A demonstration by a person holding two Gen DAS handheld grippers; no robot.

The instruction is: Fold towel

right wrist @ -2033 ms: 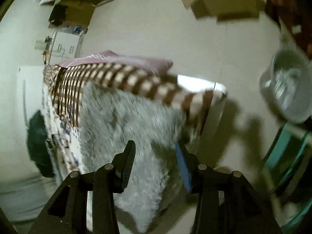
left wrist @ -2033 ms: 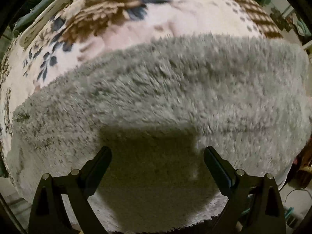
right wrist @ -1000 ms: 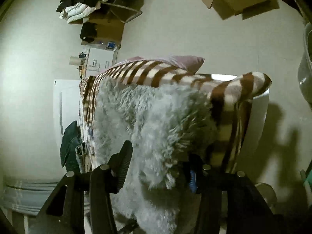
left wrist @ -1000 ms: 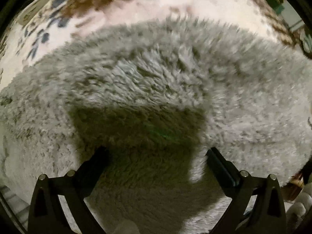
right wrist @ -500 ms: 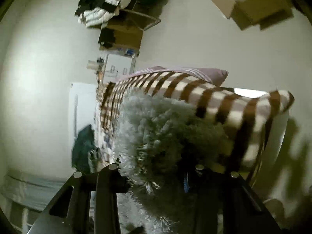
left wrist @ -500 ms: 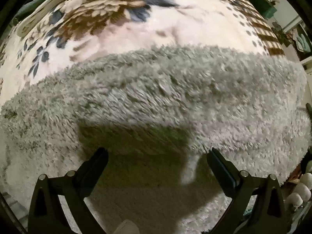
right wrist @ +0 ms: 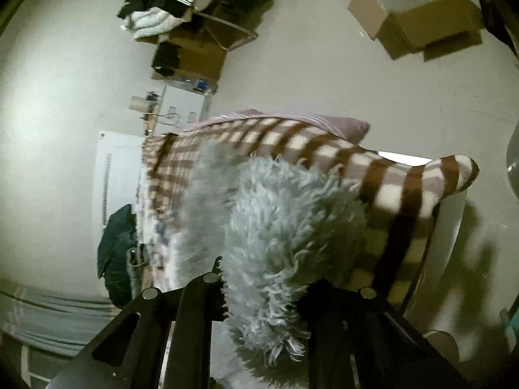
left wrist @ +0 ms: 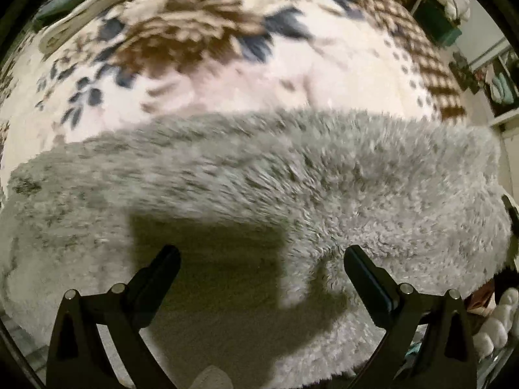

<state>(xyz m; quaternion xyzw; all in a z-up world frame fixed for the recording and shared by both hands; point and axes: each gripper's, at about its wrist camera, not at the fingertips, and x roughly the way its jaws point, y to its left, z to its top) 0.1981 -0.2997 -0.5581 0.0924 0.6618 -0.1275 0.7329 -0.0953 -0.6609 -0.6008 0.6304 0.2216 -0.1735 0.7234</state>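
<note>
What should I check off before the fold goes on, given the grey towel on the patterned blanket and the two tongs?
1. Right tongs have just been closing and are shut on the towel edge, shaggy pile bunched between them: ok.
2. Left tongs gripping the towel: not ok; they stand open above it, nothing between them.
3. Towel lies spread on the blanket in the left view: ok.
4. Blanket caught in the right tongs' grip along with the towel: cannot tell; the pile hides the pads.
5. Nothing lying on top of the towel: ok in the left view; only a shadow falls on it.
</note>
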